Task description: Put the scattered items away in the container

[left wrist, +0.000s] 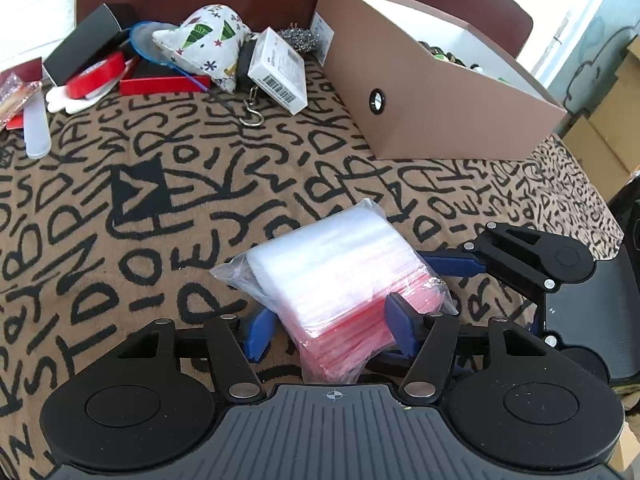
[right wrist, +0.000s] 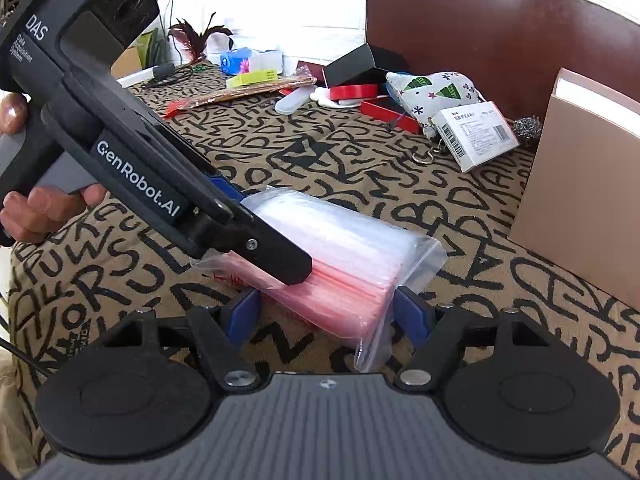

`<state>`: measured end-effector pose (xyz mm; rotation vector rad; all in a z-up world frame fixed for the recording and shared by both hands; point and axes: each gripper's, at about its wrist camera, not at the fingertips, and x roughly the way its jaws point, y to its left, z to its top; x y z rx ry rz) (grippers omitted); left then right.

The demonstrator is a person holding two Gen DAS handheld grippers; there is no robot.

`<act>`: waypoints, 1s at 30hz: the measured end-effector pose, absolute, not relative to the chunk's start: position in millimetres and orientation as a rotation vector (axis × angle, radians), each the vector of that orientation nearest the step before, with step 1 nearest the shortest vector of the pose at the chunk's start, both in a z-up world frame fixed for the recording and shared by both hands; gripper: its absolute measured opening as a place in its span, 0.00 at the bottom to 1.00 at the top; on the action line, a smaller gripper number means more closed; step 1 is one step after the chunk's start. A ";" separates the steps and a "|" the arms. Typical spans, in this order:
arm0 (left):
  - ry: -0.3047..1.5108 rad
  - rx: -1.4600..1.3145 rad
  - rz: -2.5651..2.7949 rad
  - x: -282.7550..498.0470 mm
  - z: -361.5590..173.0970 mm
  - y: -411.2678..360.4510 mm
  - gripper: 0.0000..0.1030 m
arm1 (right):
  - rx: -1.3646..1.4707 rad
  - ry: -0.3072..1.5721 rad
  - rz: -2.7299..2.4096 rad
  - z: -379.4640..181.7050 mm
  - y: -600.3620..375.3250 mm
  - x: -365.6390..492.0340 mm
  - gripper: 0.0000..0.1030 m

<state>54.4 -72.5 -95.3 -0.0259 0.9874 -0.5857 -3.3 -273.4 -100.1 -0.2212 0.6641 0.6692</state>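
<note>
A clear packet of red-striped zip bags (left wrist: pixel 336 280) lies on the patterned tablecloth; it also shows in the right wrist view (right wrist: pixel 340 256). My left gripper (left wrist: pixel 330 326) is open with its blue fingers on either side of the packet's near end. My right gripper (right wrist: pixel 326 316) is open too, its fingers flanking the packet's other end. The right gripper's finger (left wrist: pixel 452 262) shows beside the packet in the left wrist view. The tan container box (left wrist: pixel 432 92) stands at the back right with items inside; it also shows in the right wrist view (right wrist: pixel 584 184).
A pile lies at the back: a white barcode box (left wrist: pixel 278 70), a Christmas-print pouch (left wrist: pixel 204 40), red tape (left wrist: pixel 94 74), a black box (left wrist: pixel 86 42), a metal hook (left wrist: pixel 250 114). A dark chair back (right wrist: pixel 500 20) stands behind.
</note>
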 end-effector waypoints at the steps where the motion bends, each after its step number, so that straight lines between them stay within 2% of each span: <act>1: 0.991 -0.034 -0.587 56.0 -96.0 -71.8 0.70 | -0.212 0.666 0.663 -100.5 -273.5 -2.8 0.75; 3: 0.993 -0.046 -0.582 59.5 -97.7 -72.2 0.72 | -0.198 0.670 0.647 -101.0 -273.0 -1.7 0.75; 6: 0.975 -0.018 -0.562 60.2 -97.9 -78.0 0.67 | -0.199 0.668 0.601 -101.6 -264.8 -1.6 0.73; 10: 0.969 0.016 -0.541 54.6 -90.9 -81.3 0.66 | -0.197 0.664 0.575 -96.3 -260.6 -8.1 0.66; 15: 0.944 0.029 -0.546 40.7 -76.6 -80.7 0.67 | -0.173 0.649 0.575 -85.4 -265.7 -22.5 0.63; 30: 0.683 0.101 -0.621 35.4 15.5 -131.8 0.67 | -0.180 0.414 0.442 -8.0 -306.6 -26.4 0.63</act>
